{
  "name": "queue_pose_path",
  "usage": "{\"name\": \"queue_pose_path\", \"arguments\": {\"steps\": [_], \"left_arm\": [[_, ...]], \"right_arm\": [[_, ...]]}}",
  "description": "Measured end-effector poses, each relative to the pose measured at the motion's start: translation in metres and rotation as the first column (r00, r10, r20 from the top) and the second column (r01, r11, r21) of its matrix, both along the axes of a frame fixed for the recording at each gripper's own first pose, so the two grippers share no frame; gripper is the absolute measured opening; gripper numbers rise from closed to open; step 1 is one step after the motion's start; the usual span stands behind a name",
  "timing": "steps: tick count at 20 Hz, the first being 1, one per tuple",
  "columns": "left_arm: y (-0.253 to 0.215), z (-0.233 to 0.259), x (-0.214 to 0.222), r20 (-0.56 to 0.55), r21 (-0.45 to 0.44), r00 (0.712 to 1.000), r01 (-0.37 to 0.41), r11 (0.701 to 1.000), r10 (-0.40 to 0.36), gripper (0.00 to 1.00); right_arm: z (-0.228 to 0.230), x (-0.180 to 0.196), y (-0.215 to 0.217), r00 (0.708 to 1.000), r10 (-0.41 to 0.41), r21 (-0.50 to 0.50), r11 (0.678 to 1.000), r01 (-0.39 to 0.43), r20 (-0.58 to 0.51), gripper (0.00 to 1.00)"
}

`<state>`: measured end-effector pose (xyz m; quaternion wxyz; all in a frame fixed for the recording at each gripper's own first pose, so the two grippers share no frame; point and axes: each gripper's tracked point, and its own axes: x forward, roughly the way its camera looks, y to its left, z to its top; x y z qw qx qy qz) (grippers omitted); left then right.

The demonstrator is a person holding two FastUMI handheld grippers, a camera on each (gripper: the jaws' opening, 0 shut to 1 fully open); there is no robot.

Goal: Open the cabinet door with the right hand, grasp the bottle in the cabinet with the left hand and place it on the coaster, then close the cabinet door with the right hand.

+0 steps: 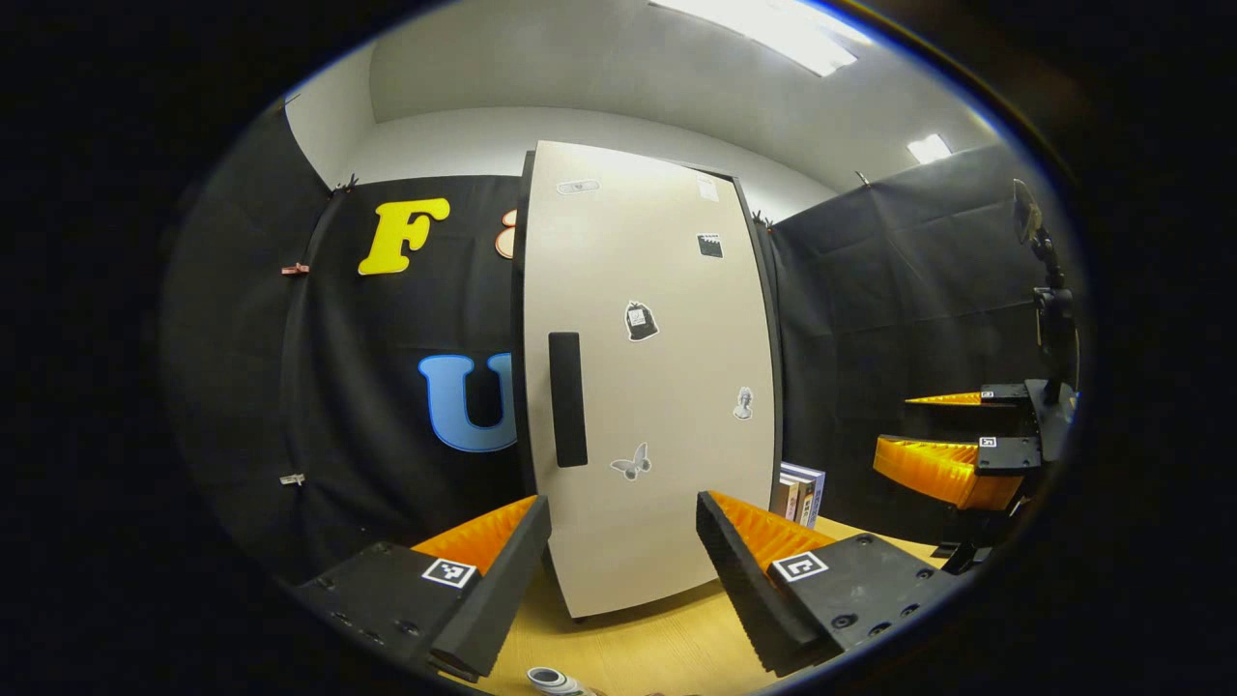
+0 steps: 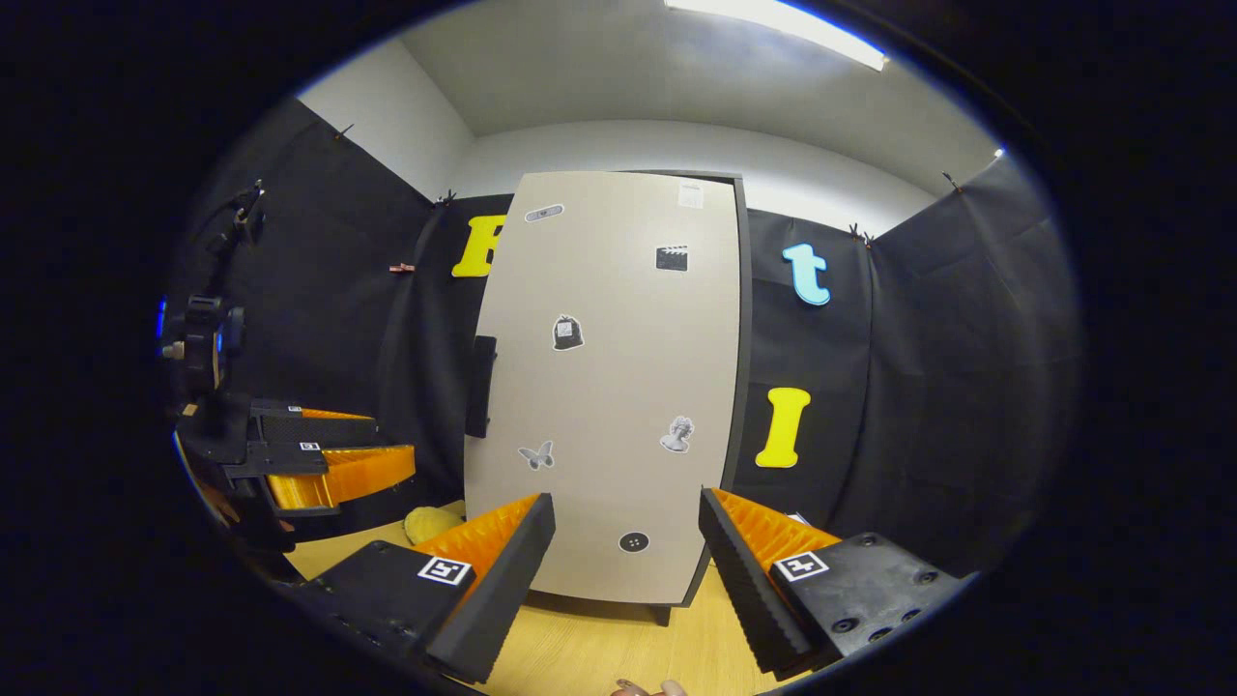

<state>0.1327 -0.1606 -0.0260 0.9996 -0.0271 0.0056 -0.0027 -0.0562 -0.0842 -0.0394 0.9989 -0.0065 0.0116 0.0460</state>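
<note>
A tall cabinet stands on the wooden table, and its beige door [image 1: 667,387] with small stickers is shut and hides the inside. A black vertical handle [image 1: 567,398] sits near the door's left edge, also seen as the handle [image 2: 480,387] in the right gripper view. My left gripper [image 1: 621,503] is open in front of the door's lower part, a short way off. My right gripper [image 2: 626,499] is open too, facing the same door [image 2: 618,387] and touching nothing. Each gripper shows in the other's view: the right gripper [image 1: 894,425] and the left gripper [image 2: 391,435].
The wooden table [image 1: 657,648] runs under the cabinet. Several books [image 1: 800,493] stand to the cabinet's right. A small round white-rimmed object [image 1: 553,680] lies at the table's near edge. A yellow lump [image 2: 430,524] rests left of the cabinet. Black cloth walls enclose the booth.
</note>
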Motion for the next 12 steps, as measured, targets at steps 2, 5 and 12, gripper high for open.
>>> {"name": "queue_pose_path", "arguments": {"steps": [2,5,12], "left_arm": [[-0.0006,-0.0003,-0.0011,-0.001,0.001,1.0,0.0,1.0,0.0,0.95],[-0.0034,0.0009,-0.0039,0.003,0.001,1.0,0.008,1.0,-0.008,0.95],[-0.005,-0.0016,-0.0053,-0.006,0.007,1.0,0.01,1.0,-0.01,0.95]], "right_arm": [[-0.0013,0.0008,-0.0011,1.0,-0.001,-0.004,1.0,0.001,-0.006,0.98],[-0.0047,0.0034,-0.0009,1.0,0.002,-0.005,1.0,-0.002,-0.024,0.97],[-0.009,0.0082,-0.0065,0.998,-0.017,0.0,1.0,0.017,-0.053,0.97]]}}
